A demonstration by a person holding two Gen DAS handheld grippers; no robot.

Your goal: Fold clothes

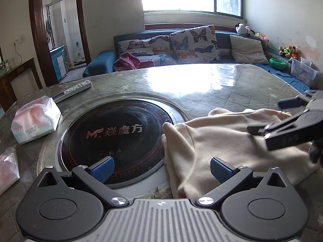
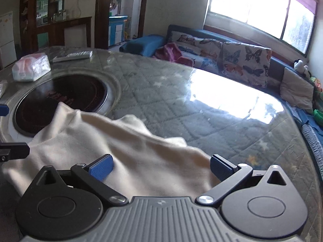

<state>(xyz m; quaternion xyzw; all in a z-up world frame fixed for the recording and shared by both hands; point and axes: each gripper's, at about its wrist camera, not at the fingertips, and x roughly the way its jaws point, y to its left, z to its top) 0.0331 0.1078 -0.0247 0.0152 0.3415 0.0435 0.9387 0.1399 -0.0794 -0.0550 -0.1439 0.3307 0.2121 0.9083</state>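
Left wrist view: my left gripper [image 1: 161, 168] and right gripper [image 2: 161, 167] both gape, empty, over the cream garment [image 1: 222, 141].

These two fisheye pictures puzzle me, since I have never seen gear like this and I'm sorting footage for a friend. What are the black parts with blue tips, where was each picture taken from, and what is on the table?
Each picture comes from a camera mounted on a hand-held claw, looking forward along its two fingers. A person holds one in each hand; there is no robot arm.

The left claw and the right claw are both open and hold nothing. The blue tips are grip pads.

On the table lies a crumpled cream garment, partly over a round black cooktop set into the surface. The right claw shows at the right edge of the left view, above the garment. Farther left are a tissue pack and a remote control.
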